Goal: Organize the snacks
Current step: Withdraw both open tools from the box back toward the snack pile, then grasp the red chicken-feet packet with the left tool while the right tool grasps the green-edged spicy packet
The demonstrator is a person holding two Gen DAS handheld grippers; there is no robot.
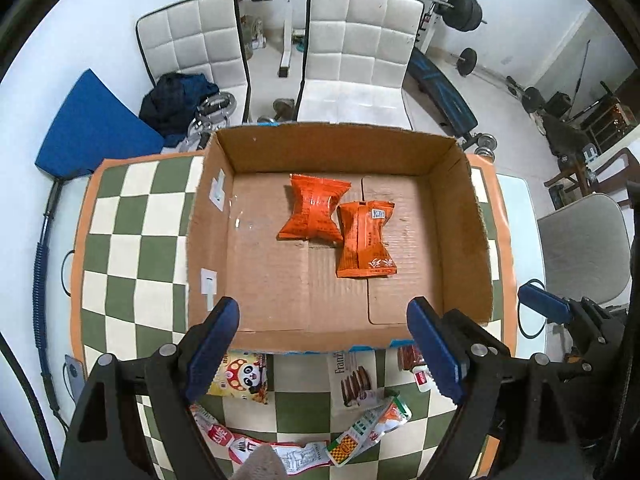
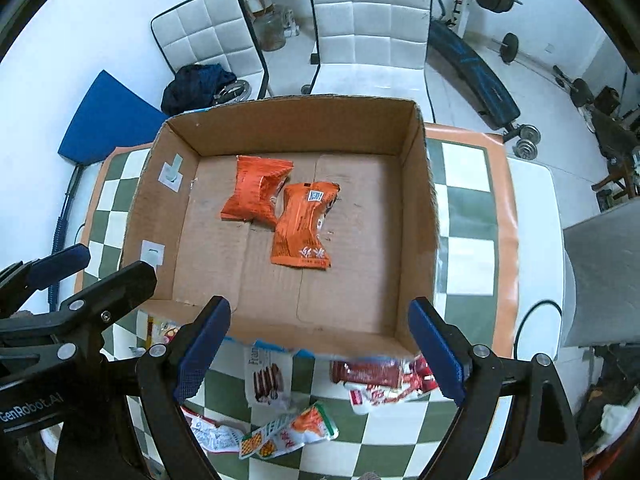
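Observation:
An open cardboard box sits on the checked table and holds two orange snack packs, side by side near its middle; they also show in the right wrist view. My left gripper is open and empty above the box's near wall. My right gripper is open and empty at the same wall, to the right of the left one. Loose snacks lie in front of the box: a panda pack, a Franzzi biscuit pack, a red pack, an orange-green sachet.
The checked green-and-white tablecloth covers the table. Two white chairs stand behind it, with weights and a bench beyond. A grey chair is at the right. A blue cushion lies at the left.

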